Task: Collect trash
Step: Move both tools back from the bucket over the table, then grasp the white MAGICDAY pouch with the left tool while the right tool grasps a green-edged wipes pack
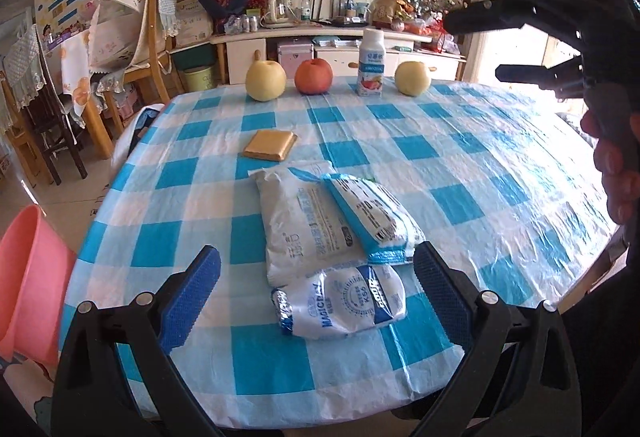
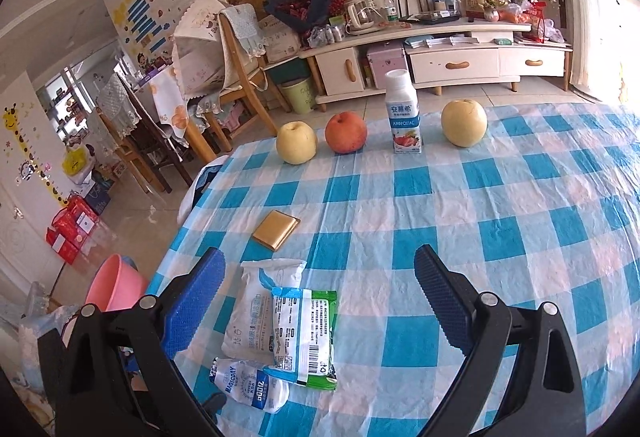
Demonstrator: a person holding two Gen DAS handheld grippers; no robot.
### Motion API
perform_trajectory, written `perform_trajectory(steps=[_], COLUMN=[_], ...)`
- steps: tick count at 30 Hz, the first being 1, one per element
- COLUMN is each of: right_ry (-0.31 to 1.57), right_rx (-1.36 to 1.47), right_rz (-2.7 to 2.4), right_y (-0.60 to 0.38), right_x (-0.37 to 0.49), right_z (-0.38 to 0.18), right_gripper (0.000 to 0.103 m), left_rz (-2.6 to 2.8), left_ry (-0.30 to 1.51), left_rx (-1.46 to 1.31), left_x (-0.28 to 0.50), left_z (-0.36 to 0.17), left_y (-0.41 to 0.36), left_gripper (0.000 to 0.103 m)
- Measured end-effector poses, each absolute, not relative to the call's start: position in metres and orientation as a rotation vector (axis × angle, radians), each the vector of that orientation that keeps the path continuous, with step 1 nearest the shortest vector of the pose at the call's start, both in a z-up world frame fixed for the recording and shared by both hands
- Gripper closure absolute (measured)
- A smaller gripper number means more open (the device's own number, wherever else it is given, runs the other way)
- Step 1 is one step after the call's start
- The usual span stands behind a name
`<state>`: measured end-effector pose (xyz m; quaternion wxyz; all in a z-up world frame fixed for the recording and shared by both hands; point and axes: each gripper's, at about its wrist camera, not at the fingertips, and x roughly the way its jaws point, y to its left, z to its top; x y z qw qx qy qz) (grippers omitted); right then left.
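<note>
Three empty snack wrappers lie near the front edge of the checked table (image 1: 460, 165): a large white one (image 1: 296, 225) (image 2: 260, 313), a blue and green one (image 1: 372, 217) (image 2: 306, 333) on top of it, and a crumpled white and blue one (image 1: 344, 303) (image 2: 250, 385) nearest the edge. A small gold packet (image 1: 270, 145) (image 2: 277, 230) lies further in. My left gripper (image 1: 316, 297) is open, its fingers either side of the crumpled wrapper, just above it. My right gripper (image 2: 320, 301) is open, higher above the table; it also shows in the left wrist view (image 1: 472, 45).
Along the far edge stand a yellow pear (image 1: 265, 81), a red apple (image 1: 314, 76), a yogurt bottle (image 1: 371, 63) and another pear (image 1: 413, 77). A pink bin (image 1: 28, 285) (image 2: 116, 285) stands on the floor left of the table. Chairs (image 2: 236, 77) stand beyond.
</note>
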<state>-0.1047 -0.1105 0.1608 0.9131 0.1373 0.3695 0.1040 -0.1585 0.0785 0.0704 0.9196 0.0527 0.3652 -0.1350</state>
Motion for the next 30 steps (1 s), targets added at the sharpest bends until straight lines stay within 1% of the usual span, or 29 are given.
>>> perform_trajectory(steps=[9, 18, 30], right_ry=[0.828, 0.974, 1.090], right_rx=[0.229, 0.175, 0.144], right_rz=[0.238, 0.282, 0.304], right_y=[-0.110, -0.093, -0.069], right_x=[-0.105, -0.096, -0.089], right_z=[0.141, 0.099, 0.063], right_gripper=[0.009, 0.009, 0.009], left_rz=[-0.251, -0.201, -0.222], left_ry=[0.801, 0.847, 0.881], left_rx=[0.151, 0.123, 0.091], left_x=[-0.166, -0.156, -0.147], left_z=[0.042, 0.027, 0.016], left_y=[0.059, 0.062, 0.061], left_gripper=[0.006, 0.006, 0.006])
